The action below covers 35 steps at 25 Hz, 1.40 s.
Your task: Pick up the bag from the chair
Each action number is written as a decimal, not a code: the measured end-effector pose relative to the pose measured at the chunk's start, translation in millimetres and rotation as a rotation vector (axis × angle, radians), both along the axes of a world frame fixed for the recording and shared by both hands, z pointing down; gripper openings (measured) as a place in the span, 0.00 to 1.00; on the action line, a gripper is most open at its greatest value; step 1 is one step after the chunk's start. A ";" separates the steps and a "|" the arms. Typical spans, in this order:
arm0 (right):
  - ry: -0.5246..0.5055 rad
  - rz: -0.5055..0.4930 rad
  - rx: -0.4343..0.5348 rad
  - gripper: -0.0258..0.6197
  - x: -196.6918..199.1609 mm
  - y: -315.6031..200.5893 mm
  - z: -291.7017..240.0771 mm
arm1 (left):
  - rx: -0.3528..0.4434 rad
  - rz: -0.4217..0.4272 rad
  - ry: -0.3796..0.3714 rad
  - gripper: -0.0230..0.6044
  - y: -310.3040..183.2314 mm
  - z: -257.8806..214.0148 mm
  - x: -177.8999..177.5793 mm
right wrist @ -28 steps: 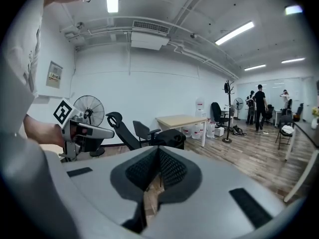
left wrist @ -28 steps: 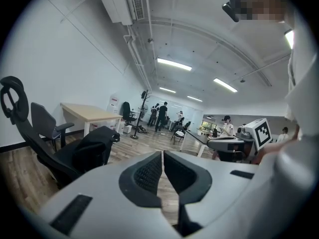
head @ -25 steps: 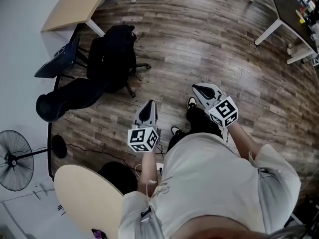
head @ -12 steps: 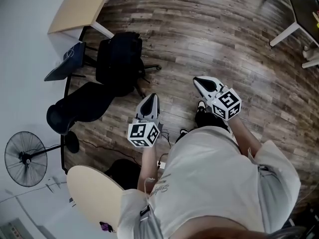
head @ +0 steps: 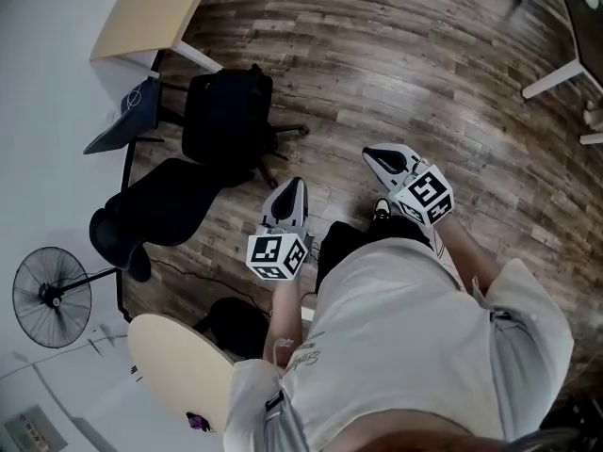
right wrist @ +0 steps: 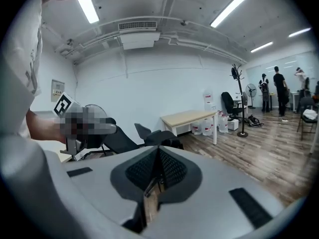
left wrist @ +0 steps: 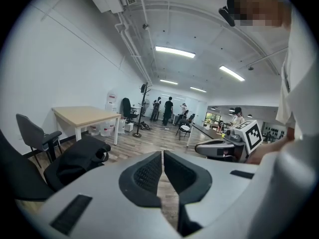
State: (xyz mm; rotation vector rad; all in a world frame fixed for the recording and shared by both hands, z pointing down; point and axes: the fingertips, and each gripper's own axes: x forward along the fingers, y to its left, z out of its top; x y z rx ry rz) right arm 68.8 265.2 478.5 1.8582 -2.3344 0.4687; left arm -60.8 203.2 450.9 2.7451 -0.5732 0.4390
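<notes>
Fingers of left gripper [left wrist: 162, 154]: pressed together, nothing between the pads.
Fingers of right gripper [right wrist: 158, 149]: closed pad on pad, empty.
Task item: the black bag [head: 226, 116] lay on the seat of the black office chair [head: 160, 203], well apart from both grippers.
Head view only: both grippers were held out in front of the person [head: 405, 347], and neither touched the bag. The left gripper was the nearer to the chair. The bag lay up and to the left of them. A floor fan [head: 52, 298] and a round table [head: 179, 365] stood at the lower left.
Left gripper view only: the bag showed low at the left, slumped on the seat. The right gripper with its marker cube was at the right edge. A coat stand [left wrist: 143, 111] and distant people [left wrist: 168, 108] stood at the far end of the room.
Right gripper view only: a dark shape just above the jaws was probably the bag, but the gripper body hid its lower part, so this was not confirmed.
Surroundings: a light wooden table [head: 151, 8] stood beyond the chair with water bottles [left wrist: 106, 128] beside its leg. A grey chair [head: 118, 125] stood just beside the office chair, on the wall side.
Obstruction: wooden floor [head: 424, 64] lay between the grippers and the chair. The chair's castor legs stuck out towards the grippers.
</notes>
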 end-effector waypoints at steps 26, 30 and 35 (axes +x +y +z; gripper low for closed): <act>0.139 -0.156 0.005 0.03 -14.0 -234.2 -23.9 | -0.003 -0.036 0.090 0.07 -231.9 24.9 19.3; 0.133 -0.173 -0.032 0.03 -2.2 -254.1 -18.1 | -0.034 -0.072 0.083 0.07 -250.9 30.3 24.6; 0.110 -0.210 -0.040 0.03 7.1 -272.9 -10.8 | -0.052 -0.096 0.054 0.07 -260.6 43.0 31.2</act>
